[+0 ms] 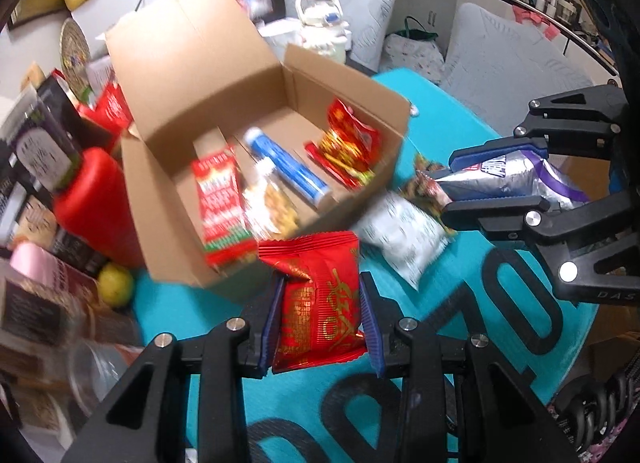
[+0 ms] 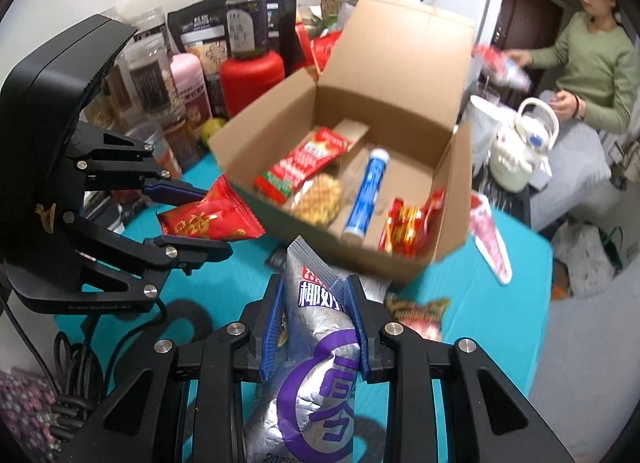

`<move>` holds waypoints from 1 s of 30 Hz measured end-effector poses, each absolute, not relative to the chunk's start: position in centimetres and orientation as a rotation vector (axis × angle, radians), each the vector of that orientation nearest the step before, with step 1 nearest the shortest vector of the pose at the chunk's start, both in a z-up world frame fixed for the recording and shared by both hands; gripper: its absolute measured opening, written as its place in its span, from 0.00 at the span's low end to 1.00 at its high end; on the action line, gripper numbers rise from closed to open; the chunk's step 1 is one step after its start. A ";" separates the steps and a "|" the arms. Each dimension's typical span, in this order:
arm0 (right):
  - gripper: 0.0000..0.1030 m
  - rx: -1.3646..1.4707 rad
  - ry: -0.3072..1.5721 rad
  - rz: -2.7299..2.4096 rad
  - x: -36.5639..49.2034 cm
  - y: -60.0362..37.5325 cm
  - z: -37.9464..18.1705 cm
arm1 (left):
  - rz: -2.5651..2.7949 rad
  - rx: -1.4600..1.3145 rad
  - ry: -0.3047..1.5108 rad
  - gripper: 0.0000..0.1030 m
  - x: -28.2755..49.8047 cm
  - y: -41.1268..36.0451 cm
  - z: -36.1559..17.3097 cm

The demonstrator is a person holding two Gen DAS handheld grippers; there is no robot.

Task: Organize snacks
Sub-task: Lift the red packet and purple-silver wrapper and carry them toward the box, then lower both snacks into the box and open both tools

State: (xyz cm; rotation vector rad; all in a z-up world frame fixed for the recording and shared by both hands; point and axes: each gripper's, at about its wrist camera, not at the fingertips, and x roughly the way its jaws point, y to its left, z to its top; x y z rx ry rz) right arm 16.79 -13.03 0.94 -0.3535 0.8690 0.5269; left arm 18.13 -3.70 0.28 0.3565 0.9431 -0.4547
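My left gripper (image 1: 320, 287) is shut on a red snack packet with gold print (image 1: 320, 303), lifted above the teal mat just in front of the open cardboard box (image 1: 176, 259). My right gripper (image 2: 316, 299) is shut on a silver and purple pouch (image 2: 316, 363), also held over the mat near the box's front wall (image 2: 360, 259). Each view shows the other gripper: the right gripper (image 1: 448, 187) with the silver and purple pouch (image 1: 500, 171), and the left gripper (image 2: 216, 219) with the red snack packet (image 2: 208, 219). Inside the box lie a red striped pack (image 2: 304, 163), a clear bag of nuts (image 2: 320, 199), a blue tube (image 2: 366, 191) and a red-gold bag (image 2: 408, 227).
On the teal mat (image 1: 460, 343) lie a white packet (image 1: 404, 235) and a colourful packet (image 2: 420, 311). Jars, pouches, a red bottle (image 1: 96, 203) and a lime (image 1: 116, 285) crowd the left side. A person in a green top (image 2: 596, 63) sits behind a white kettle (image 2: 520, 147).
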 end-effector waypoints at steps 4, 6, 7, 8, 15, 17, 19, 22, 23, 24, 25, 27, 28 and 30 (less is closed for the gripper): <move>0.29 -0.364 0.863 0.522 19.1 -12.4 1.5 | -0.437 0.383 0.930 0.34 19.9 -3.6 0.9; 0.29 -0.364 0.867 0.520 20.5 -12.1 1.6 | -0.432 0.389 0.941 0.34 21.1 -3.5 0.9; 0.29 -0.367 0.868 0.519 20.9 -12.0 1.5 | -0.430 0.391 0.945 0.34 21.6 -3.5 0.8; 0.29 -0.370 0.870 0.517 21.7 -11.8 1.4 | -0.425 0.395 0.949 0.34 22.2 -3.4 0.7; 0.29 -0.376 0.884 0.502 25.6 -11.4 0.6 | -0.395 0.397 0.991 0.34 26.7 -3.1 -0.9; 0.29 -0.384 0.885 0.493 26.9 -11.3 0.2 | -0.388 0.399 1.003 0.34 27.6 -3.1 -1.4; 0.29 -0.390 0.888 0.487 27.9 -11.2 -0.1 | -0.376 0.408 1.016 0.34 28.8 -3.1 -1.9; 0.29 -0.388 0.900 0.484 29.5 -11.0 -0.7 | -0.365 0.413 1.033 0.34 30.3 -3.0 -2.4; 0.29 -0.388 0.902 0.482 30.0 -11.0 -1.0 | -0.361 0.410 1.039 0.34 30.8 -3.0 -2.5; 0.29 -0.392 0.906 0.477 30.5 -10.9 -1.3 | -0.357 0.409 1.043 0.34 31.2 -2.9 -2.6; 0.29 -0.392 0.908 0.473 30.9 -10.9 -1.5 | -0.353 0.408 1.048 0.34 31.7 -2.9 -2.8; 0.29 -0.386 0.922 0.471 31.8 -10.8 -2.1 | -0.344 0.405 1.058 0.34 32.4 -2.8 -3.1; 0.29 -0.380 0.931 0.474 32.3 -10.9 -2.4 | -0.342 0.403 1.068 0.34 32.8 -2.8 -3.5; 0.29 -0.378 0.945 0.477 33.0 -10.8 -2.9 | -0.339 0.402 1.079 0.34 33.3 -2.7 -3.9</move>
